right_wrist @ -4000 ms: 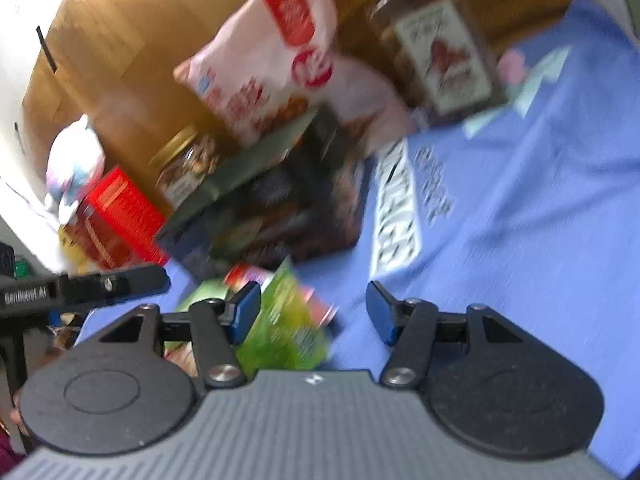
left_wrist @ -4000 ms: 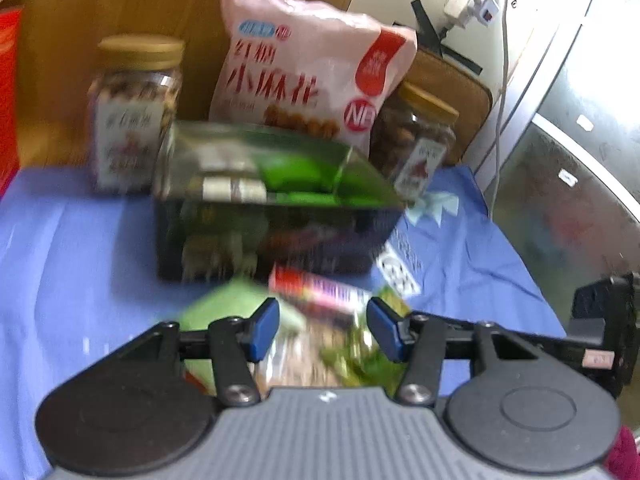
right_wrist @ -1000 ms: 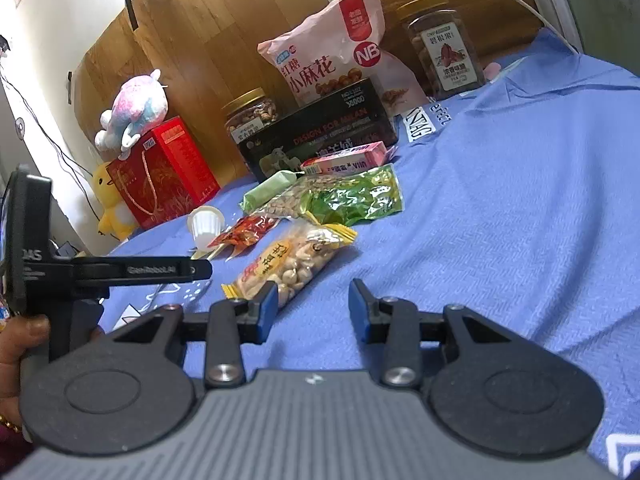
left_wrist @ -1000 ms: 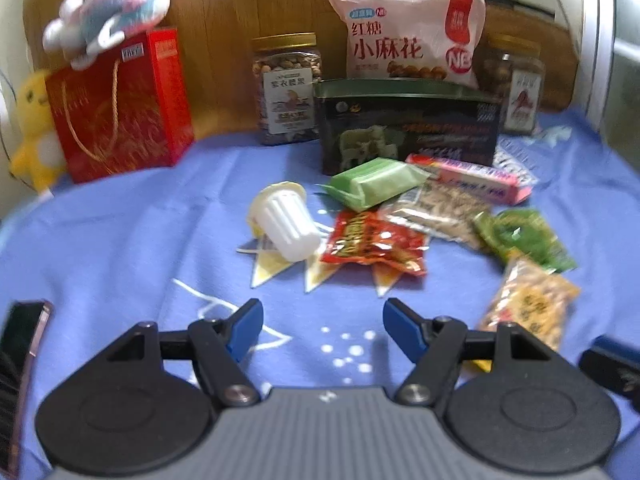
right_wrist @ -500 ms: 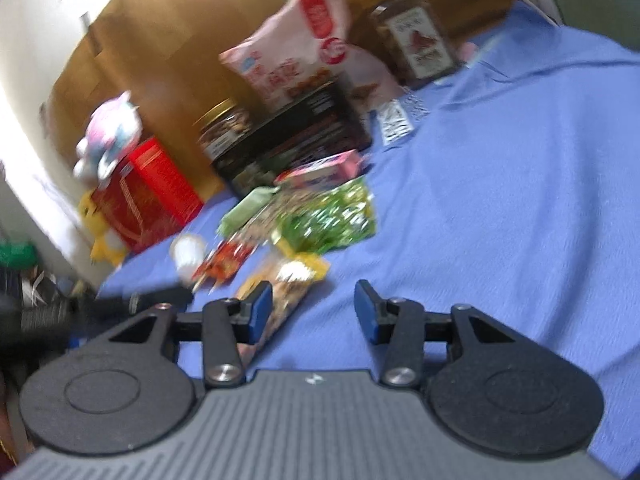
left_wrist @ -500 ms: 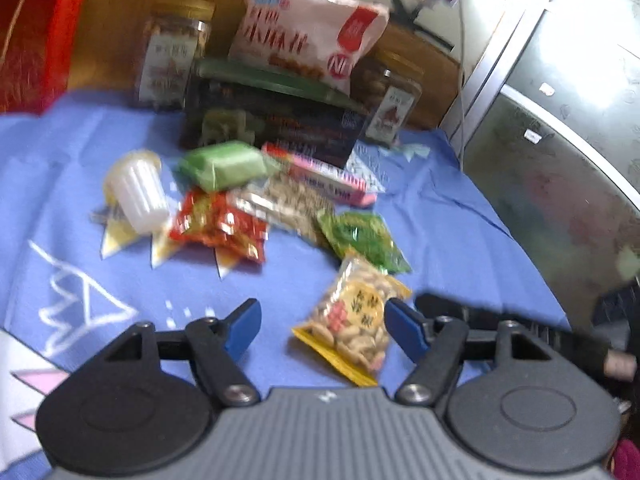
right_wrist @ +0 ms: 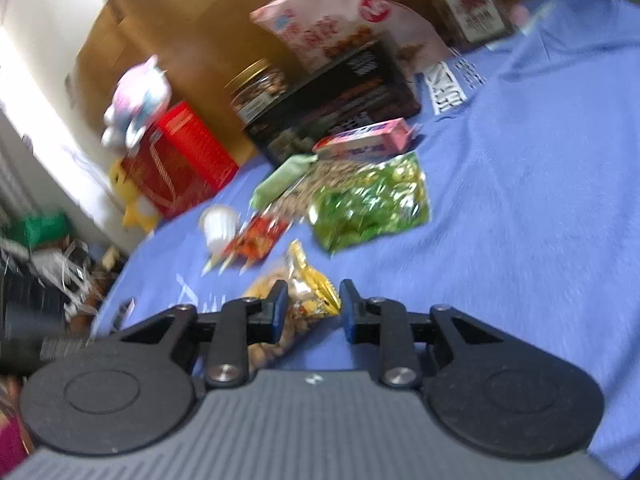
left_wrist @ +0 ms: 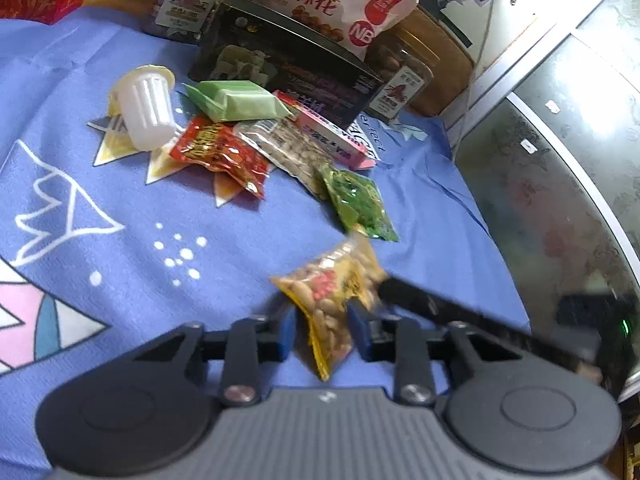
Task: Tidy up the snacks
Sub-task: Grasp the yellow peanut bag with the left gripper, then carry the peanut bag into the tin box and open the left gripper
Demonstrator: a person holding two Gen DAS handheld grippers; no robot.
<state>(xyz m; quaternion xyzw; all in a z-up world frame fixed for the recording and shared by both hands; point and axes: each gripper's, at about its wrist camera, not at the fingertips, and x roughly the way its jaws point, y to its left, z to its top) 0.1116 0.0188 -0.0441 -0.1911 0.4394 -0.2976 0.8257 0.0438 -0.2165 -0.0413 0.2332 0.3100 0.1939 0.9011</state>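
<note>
The left gripper (left_wrist: 322, 332) is closing its blue fingers (left_wrist: 286, 334) on the yellow peanut packet (left_wrist: 334, 294), which is sitting between them with its lower corner hanging toward the camera; the pads are pressing its sides. The right gripper (right_wrist: 310, 308) is closing too, its fingers flanking the other end of the same peanut packet (right_wrist: 304, 292). There the left pad is touching the wrapper while the right pad is standing just clear, so the grip on this side is still loose.

Beyond the left fingers, on the blue patterned cloth (left_wrist: 120, 240) covering the counter, the other snacks are lying in a cluster: a green candy bag (left_wrist: 358, 202) nearest, then a clear seed packet (left_wrist: 288, 152), a red packet (left_wrist: 220, 152), a white jelly cup (left_wrist: 146, 108) on its side, a green wrapped bar (left_wrist: 238, 100) and a pink box (left_wrist: 332, 140). Behind them a dark tin box (left_wrist: 288, 64) is standing.
</note>
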